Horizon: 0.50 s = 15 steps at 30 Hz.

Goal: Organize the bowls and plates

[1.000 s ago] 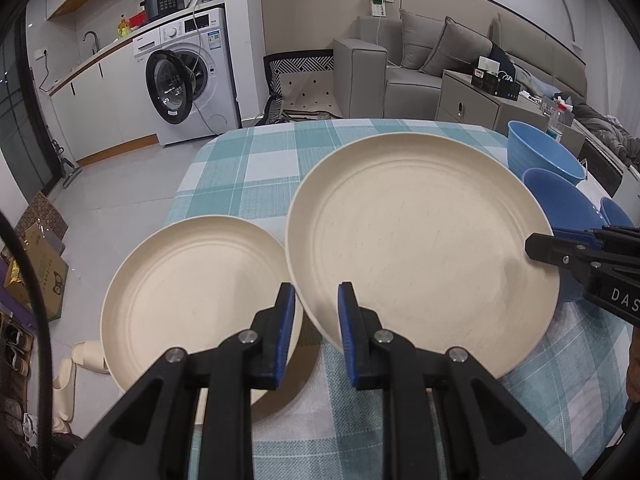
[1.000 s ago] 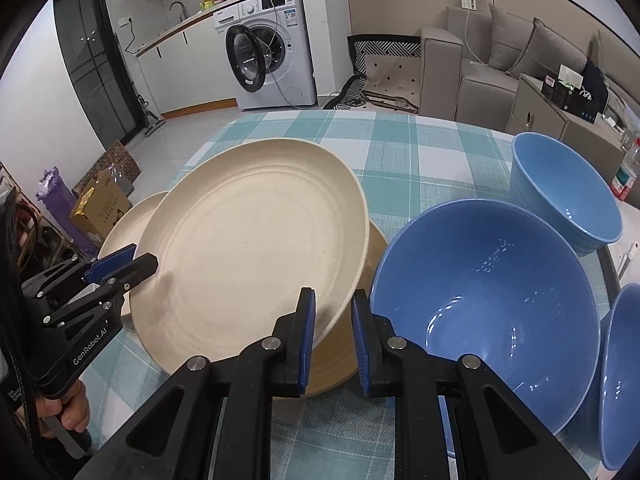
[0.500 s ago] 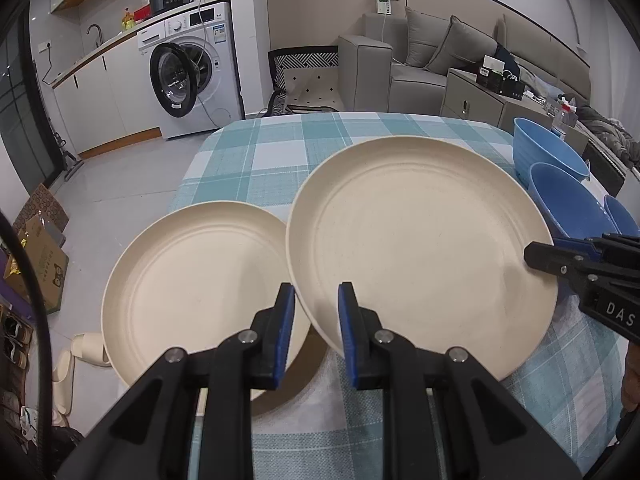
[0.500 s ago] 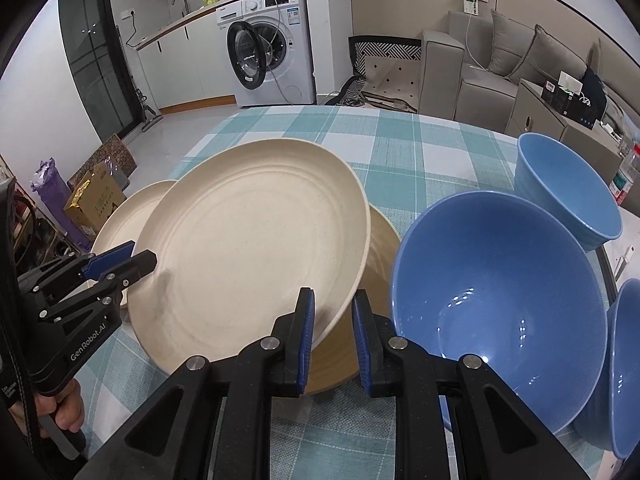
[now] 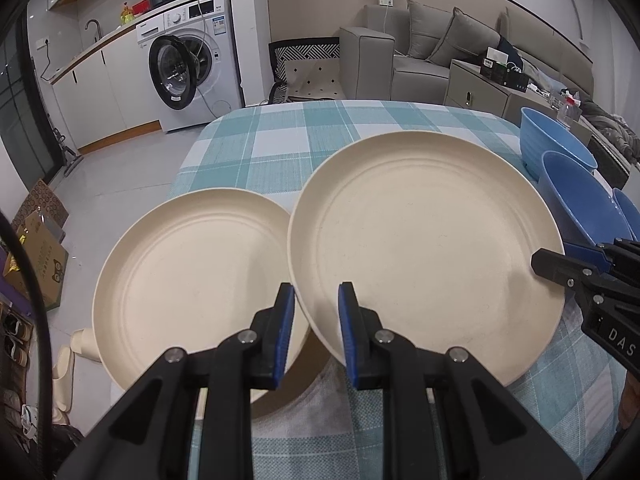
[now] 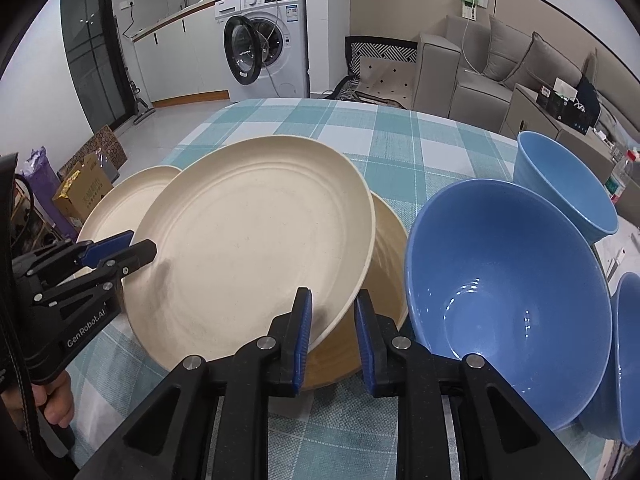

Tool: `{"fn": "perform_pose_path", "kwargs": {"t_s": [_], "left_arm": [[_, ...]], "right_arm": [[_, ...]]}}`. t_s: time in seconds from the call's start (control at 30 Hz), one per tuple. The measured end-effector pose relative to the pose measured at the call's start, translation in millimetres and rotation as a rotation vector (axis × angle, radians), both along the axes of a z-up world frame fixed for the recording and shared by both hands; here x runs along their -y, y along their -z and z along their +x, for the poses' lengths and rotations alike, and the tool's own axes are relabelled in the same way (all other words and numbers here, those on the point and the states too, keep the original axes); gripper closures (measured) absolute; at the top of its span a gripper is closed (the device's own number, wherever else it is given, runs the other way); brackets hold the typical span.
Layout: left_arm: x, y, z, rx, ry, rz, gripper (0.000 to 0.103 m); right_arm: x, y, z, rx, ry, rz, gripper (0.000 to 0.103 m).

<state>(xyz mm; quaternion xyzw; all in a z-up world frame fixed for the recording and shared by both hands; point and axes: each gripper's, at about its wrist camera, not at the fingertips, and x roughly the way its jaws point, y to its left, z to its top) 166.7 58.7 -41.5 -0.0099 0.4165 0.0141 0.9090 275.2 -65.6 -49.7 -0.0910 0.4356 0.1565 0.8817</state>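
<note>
While gripped, plate [image 6: 256,240] rim between right tool [image 6: 331,328]

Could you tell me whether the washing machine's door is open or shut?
Open. The washing machine has its round door swung out to one side, leaving the drum opening uncovered.

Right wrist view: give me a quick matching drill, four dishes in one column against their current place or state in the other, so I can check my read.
Dishes:
1. big cream plate
2. tan plate
3. left-hand cream plate
4. nearest blue bowl

Places or states:
A. sits empty, right of the plates
B. lies flat, ungripped
C. gripped at the rim, tilted up off the table
D. partly hidden under another plate

Pairs: 1-C, 2-D, 3-B, 4-A
</note>
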Motion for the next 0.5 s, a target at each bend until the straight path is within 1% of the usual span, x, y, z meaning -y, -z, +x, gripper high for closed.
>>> {"fn": "perform_pose_path", "kwargs": {"t_s": [0.17,0.3,0.37,0.47,0.5], "left_arm": [[3.9,1.2,5.4,-0.003,0.017,0.001,0.084],[9.2,3.9,10.3,-0.01,0.028,0.008,0.084],[10.8,4.9,10.3,-0.011,0.034,0.007,0.084],[13.9,6.9,12.3,-0.018,0.05,-0.002,0.083],[15.4,7.5,12.3,-0.018,0.049,0.003,0.083]], "right_arm": [[-2.3,2.2,-3.0,0.025,0.01,-0.056,0.08],[-5.5,3.5,-5.9,0.061,0.012,-0.112,0.073],[-5.3,4.4,-6.3,0.062,0.017,-0.121,0.071],[-2.9,6.5,-5.6,0.057,0.02,-0.129,0.063],[-1.9,7.3,-4.7,0.047,0.021,-0.118,0.059]]}}
